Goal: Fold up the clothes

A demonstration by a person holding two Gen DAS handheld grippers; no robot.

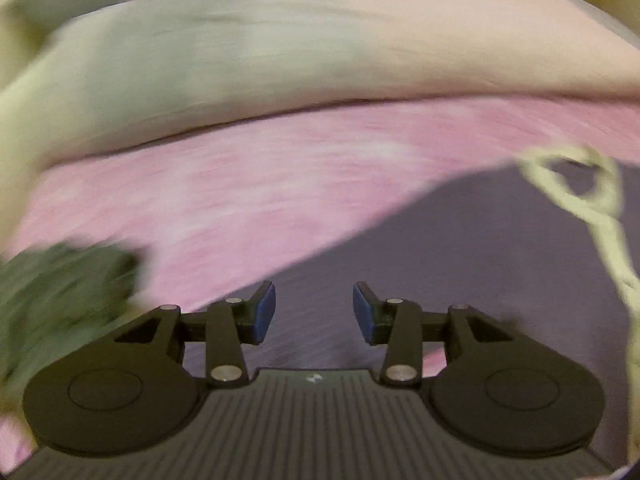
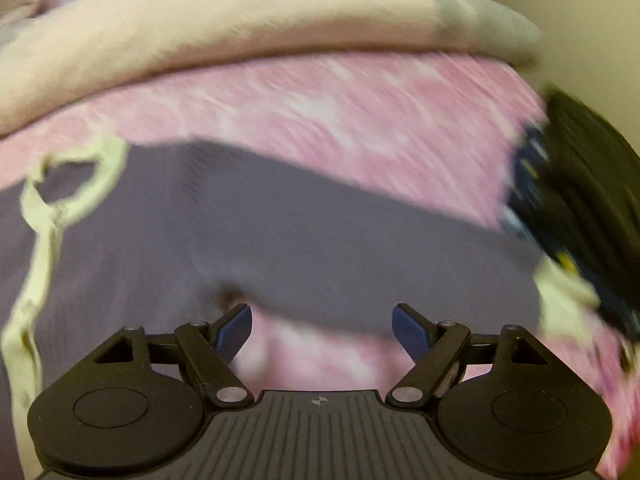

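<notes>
Pink bedspread (image 2: 340,92) w/ cream pillow (image 2: 200,24) at the far side. Grey garment (image 2: 280,216) lies flat on it, pale drawstring (image 2: 44,208) looped at one edge. Left gripper (image 1: 314,312) & right gripper (image 2: 322,330): both jaws apart, nothing btwn pads.

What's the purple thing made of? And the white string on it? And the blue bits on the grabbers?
Purple garment: soft matte cloth, probably knit; it dimples and creases. String: looks like a pale woven cord, limp and looped. Blue pads: seemingly ribbed rubber or plastic; blur hides more.
</notes>
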